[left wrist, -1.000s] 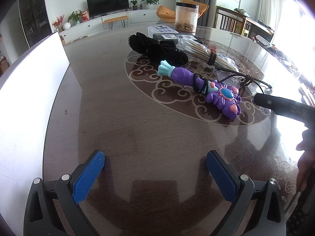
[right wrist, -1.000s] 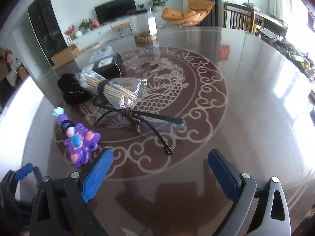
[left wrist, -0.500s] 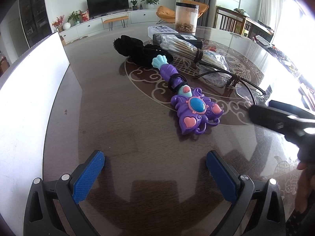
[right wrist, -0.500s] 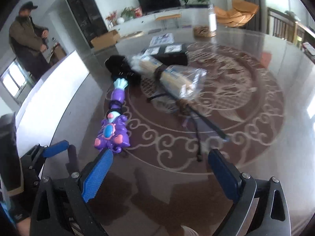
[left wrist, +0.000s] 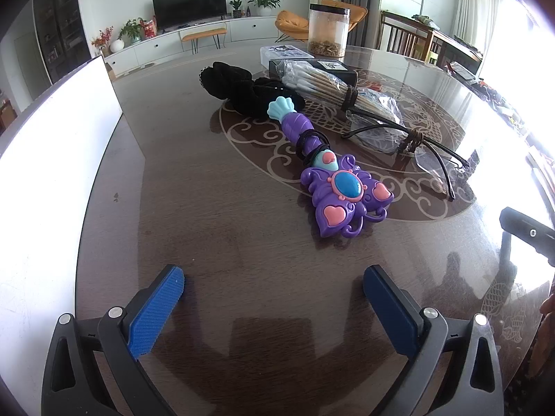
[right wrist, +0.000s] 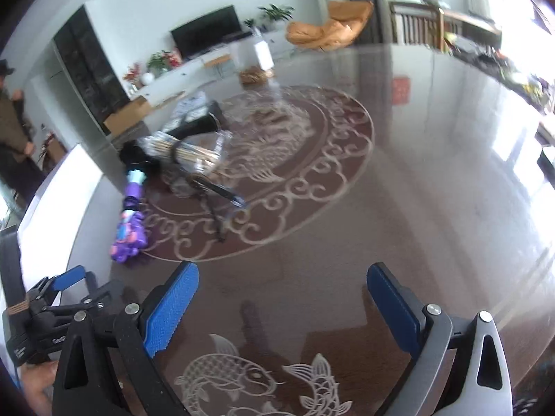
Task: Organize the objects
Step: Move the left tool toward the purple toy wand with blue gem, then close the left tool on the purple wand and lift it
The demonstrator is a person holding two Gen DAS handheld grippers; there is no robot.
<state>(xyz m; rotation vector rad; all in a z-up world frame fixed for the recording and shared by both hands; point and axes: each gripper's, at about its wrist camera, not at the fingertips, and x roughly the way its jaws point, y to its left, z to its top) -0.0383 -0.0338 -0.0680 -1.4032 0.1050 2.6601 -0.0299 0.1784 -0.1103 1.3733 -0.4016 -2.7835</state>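
Hovering above the bench (left wrist: pixel 194 180), left claw (left wrist: pixel 274 298) spread wide and empty; purple toy wand (left wrist: pixel 333 187) ahead, beside glasses (left wrist: pixel 426 152); right claw (right wrist: pixel 282 298) likewise released.

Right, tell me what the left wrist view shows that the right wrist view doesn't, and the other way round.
Only the left wrist view shows the lidded clear jar sharply, and the hair ties around the toy wand's handle. Only the right wrist view shows the fish inlay near the table edge, the left tool from the side, and a person standing at far left. Both show the purple toy wand, the bagged stick bundle, the eyeglasses and the white board; both tools are open.
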